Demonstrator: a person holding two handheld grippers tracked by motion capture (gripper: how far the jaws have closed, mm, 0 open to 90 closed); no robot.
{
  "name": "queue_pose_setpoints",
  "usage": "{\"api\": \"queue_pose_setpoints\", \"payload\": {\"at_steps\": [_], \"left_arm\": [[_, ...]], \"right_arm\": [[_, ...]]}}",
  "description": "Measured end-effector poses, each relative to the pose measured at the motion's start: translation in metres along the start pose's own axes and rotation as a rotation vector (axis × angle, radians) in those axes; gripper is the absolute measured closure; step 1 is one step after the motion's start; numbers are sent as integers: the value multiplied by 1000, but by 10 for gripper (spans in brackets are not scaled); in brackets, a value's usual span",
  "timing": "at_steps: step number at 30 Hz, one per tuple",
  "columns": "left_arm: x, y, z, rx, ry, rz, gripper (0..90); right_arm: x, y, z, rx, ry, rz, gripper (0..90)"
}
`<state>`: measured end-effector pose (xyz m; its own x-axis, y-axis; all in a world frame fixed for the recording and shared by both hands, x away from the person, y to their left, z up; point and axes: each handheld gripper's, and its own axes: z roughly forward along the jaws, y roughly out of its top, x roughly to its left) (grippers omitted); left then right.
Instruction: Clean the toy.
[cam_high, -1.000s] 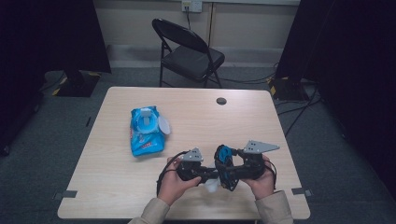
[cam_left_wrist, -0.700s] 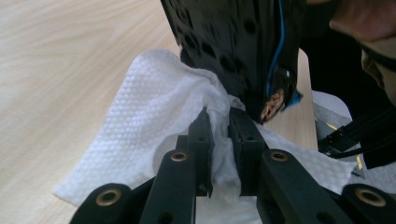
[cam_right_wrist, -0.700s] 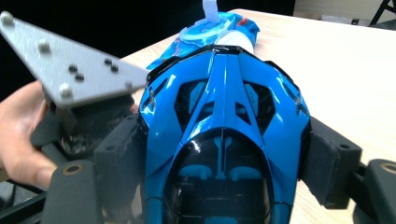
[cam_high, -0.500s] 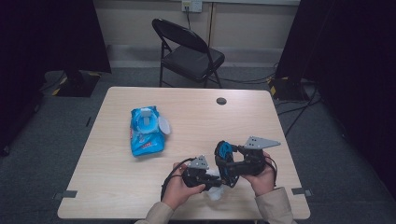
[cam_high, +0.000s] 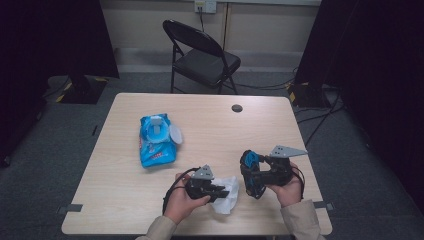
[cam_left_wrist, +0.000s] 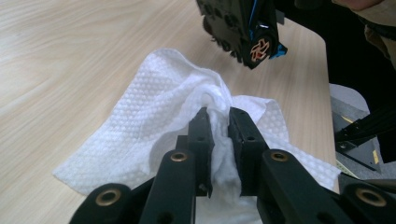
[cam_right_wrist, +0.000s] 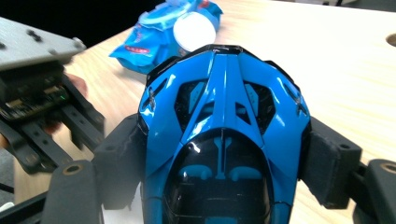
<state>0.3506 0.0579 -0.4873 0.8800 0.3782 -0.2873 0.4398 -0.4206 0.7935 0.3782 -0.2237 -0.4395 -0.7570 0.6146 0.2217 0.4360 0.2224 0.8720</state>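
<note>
my left gripper (cam_left_wrist: 218, 122) pinches the soft, limp wet wipe (cam_left_wrist: 154, 116) at its bunched middle; at two o'clock my right gripper (cam_right_wrist: 224, 154) clamps the hard, slick blue toy car (cam_right_wrist: 224, 116) by its sides.

The toy car (cam_right_wrist: 224, 140) runs off the right gripper view's bottom edge, its rear hidden between the pads.
</note>
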Motion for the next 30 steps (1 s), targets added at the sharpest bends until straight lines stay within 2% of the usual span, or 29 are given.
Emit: {"api": "queue_pose_setpoints", "payload": {"at_steps": [8,11,19,24,27,30], "left_arm": [[4,-4,-15,-21,30,-5,800],[7,-9,-23,-17,53,-3,799],[22,-22,-40,-32,125,-42,792],[29,-26,-41,-24,161,-43,774],[33,-29,-40,-23,169,-47,764],[37,-32,-42,-15,184,-50,762]], "right_arm": [[-11,-5,-1,31,-30,4,244],[-15,-7,0,51,-49,-7,244],[-27,-11,9,77,-78,33,244],[-34,-8,24,103,-111,44,242],[-38,-11,40,152,-127,58,242],[-41,-13,51,177,-132,71,241]]}}
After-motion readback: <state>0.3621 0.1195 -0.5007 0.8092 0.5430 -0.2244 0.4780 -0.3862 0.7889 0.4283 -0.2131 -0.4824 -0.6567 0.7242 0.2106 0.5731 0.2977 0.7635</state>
